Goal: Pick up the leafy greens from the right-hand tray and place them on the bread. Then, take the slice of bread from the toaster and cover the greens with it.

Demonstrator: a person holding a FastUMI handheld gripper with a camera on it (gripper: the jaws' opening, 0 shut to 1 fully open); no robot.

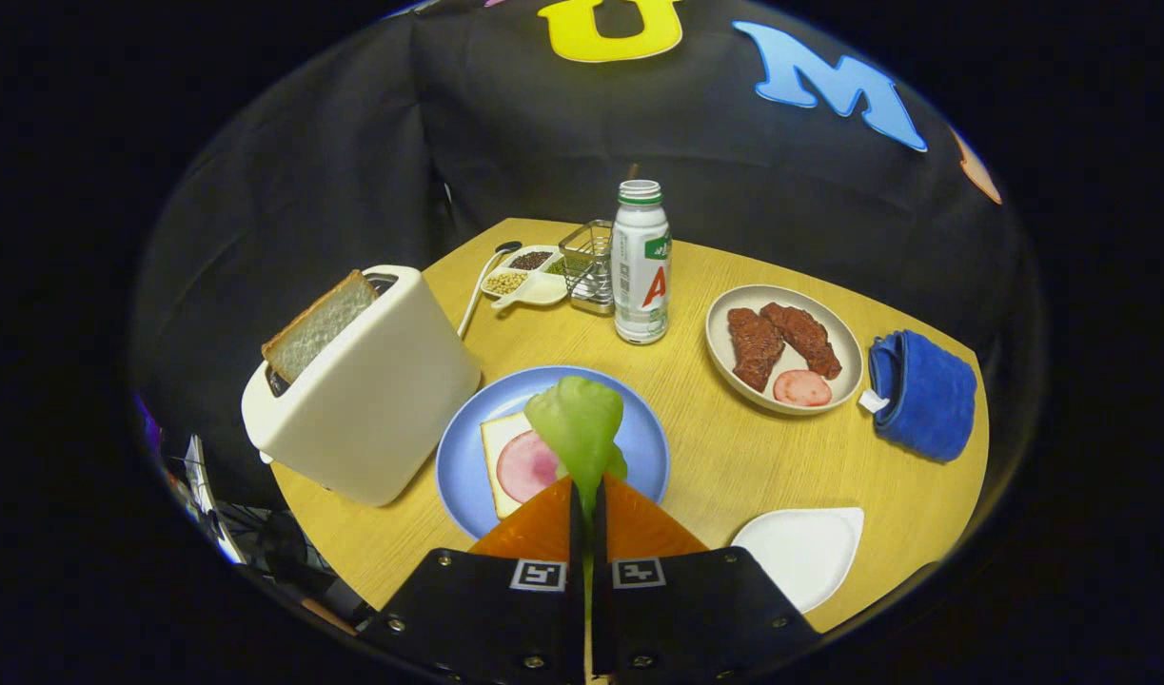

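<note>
Fingers (586,499) clamped on leafy greens (577,423), held over bread (498,447) on blue plate (639,442); lowering, then release, seemed next.

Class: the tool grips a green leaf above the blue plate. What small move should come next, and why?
Probably lower and open. The tool is shut on the green lettuce leaf, which hangs over the ham-topped bread slice on the round blue plate.

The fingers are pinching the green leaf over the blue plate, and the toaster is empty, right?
Not quite. The gripper is shut on the green leaf over the blue plate, but the toaster is not empty: a slice of bread sticks up from it, as the gripper view shows.
</note>
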